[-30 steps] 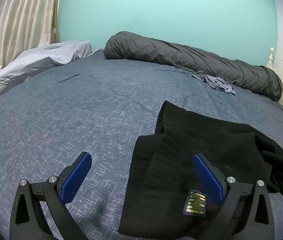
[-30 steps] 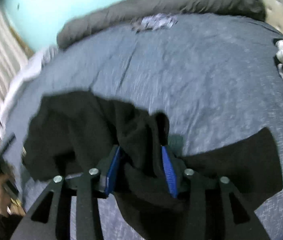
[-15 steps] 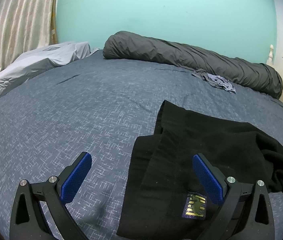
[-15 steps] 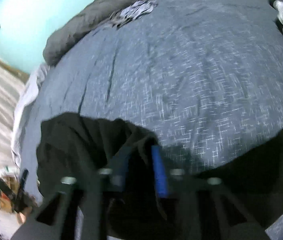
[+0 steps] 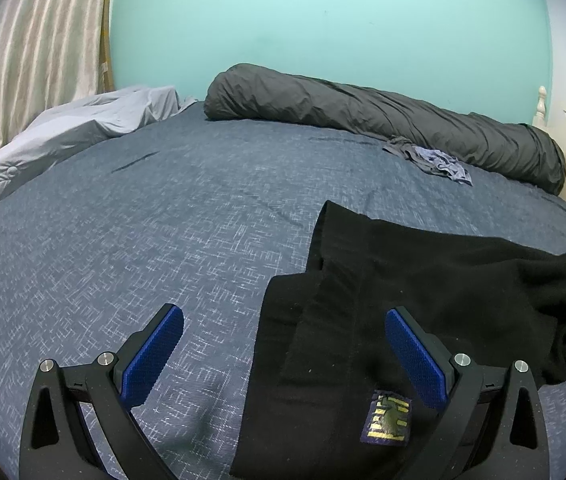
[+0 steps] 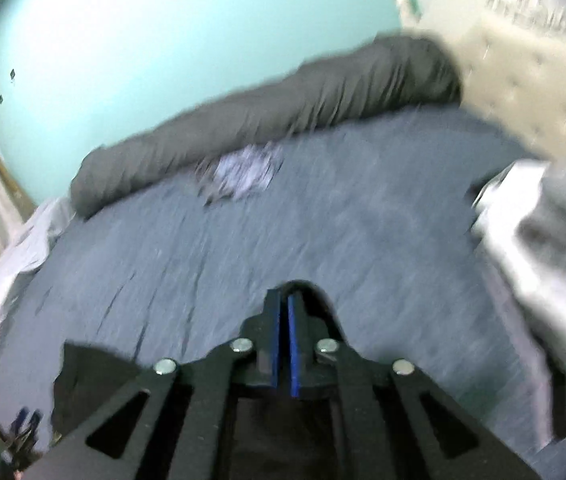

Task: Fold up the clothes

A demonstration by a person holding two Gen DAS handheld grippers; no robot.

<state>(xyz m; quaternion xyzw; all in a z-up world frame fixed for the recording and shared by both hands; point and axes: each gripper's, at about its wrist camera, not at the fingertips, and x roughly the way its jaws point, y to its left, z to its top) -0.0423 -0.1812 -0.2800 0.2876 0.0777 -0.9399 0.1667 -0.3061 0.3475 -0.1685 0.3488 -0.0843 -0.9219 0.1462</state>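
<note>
**Black garment partly laid out, one end bunched**

While the black garment [image 5: 423,300] is spread on the blue bed cover [image 5: 143,240], its near end is seen lying flat with a small woven label [image 5: 389,416] facing up, and its right-hand part is heaped in loose folds. The left hand-held gripper [image 5: 283,356] is held wide apart, one pad over the bare cover and the other over the cloth, with nothing between them. The right hand-held gripper [image 6: 285,344] is pressed nearly together; black cloth shows below it, but whether any is pinched cannot be told through the blur.

A clean fold is judged to depend on the bunched part being drawn out flat, with edges matched and the cloth kept taut between two held corners. The layered strip near the label is best smoothed so no crease is trapped.

Around the garment, a rolled grey duvet [image 5: 383,120] is laid along the far side, with a small crumpled bluish garment [image 5: 439,162] beside it. A pale sheet [image 5: 83,120] is heaped at the left, and light clothing [image 6: 531,216] is piled at the right. Ample open cover is left, so nothing is judged to obstruct.
</note>
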